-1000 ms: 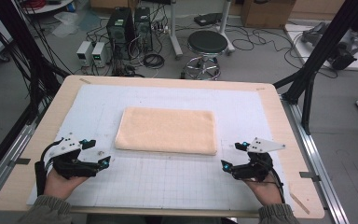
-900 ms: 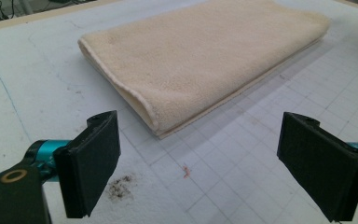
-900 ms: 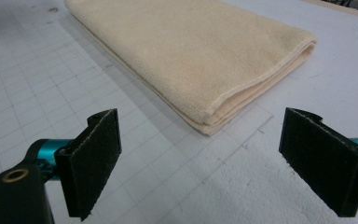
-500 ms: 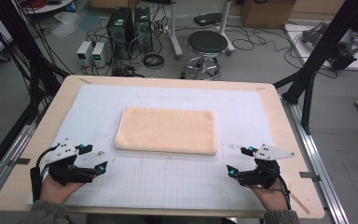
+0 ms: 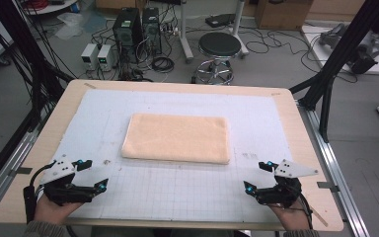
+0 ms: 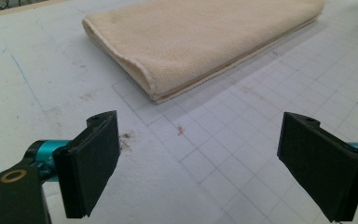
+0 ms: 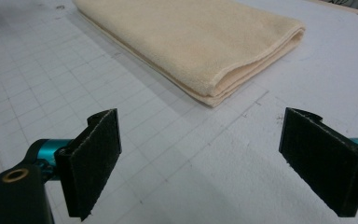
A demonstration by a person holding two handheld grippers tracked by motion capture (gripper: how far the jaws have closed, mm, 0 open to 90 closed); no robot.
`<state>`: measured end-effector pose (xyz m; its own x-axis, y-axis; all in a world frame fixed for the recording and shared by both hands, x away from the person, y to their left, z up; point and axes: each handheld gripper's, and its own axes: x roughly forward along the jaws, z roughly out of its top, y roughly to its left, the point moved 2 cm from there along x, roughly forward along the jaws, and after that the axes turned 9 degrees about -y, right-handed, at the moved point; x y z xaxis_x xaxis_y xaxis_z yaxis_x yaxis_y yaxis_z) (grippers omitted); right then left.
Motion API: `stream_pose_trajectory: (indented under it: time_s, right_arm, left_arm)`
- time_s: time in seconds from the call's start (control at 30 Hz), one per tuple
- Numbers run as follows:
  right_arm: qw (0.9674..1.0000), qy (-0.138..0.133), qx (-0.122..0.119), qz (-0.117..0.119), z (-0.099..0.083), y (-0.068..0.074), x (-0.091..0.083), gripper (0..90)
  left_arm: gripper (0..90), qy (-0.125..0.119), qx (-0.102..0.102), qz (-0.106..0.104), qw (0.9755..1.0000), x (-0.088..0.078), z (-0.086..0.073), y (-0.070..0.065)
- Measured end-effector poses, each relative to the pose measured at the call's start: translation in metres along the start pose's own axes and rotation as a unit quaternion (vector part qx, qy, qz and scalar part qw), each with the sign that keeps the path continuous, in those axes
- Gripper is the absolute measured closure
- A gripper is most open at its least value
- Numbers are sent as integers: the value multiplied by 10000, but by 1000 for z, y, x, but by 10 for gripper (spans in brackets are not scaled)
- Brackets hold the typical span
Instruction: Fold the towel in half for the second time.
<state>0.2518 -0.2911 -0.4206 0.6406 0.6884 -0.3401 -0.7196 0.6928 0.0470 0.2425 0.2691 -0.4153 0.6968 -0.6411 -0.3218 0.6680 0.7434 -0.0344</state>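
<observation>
The left hand-held gripper (image 5: 91,175) sits low near the front left corner of the surface (image 5: 286,113), its jaws standing wide apart with nothing between them. The right hand-held gripper (image 5: 257,176) mirrors it at the front right, jaws equally wide and empty. Both point toward the folded towel (image 5: 177,137), which lies flat in the middle of the white gridded mat (image 5: 177,192), well apart from either one.

If they go for the towel, the likeliest slip is catching only the top layer. In the right gripper view the near corner (image 7: 214,95) shows several stacked folds, so a shallow pinch would peel one ply and drag the rest out of shape. The lower jaw could also scrape or snag the mat if it comes in too flat. From the left gripper view the folded edge (image 6: 144,79) looks rounded and thick, though I can't quite tell how many layers it has, so a grip there might slide off. Uneven timing between the two hands would skew the towel.
</observation>
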Motion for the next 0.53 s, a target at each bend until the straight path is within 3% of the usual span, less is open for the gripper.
stream_pose_trajectory:
  time_s: [0.53]
  right_arm:
    - [10000,26,-22,61,-3,5,-1,119]
  left_arm:
    - [136,47,75,50,9999,-7,-6,-4]
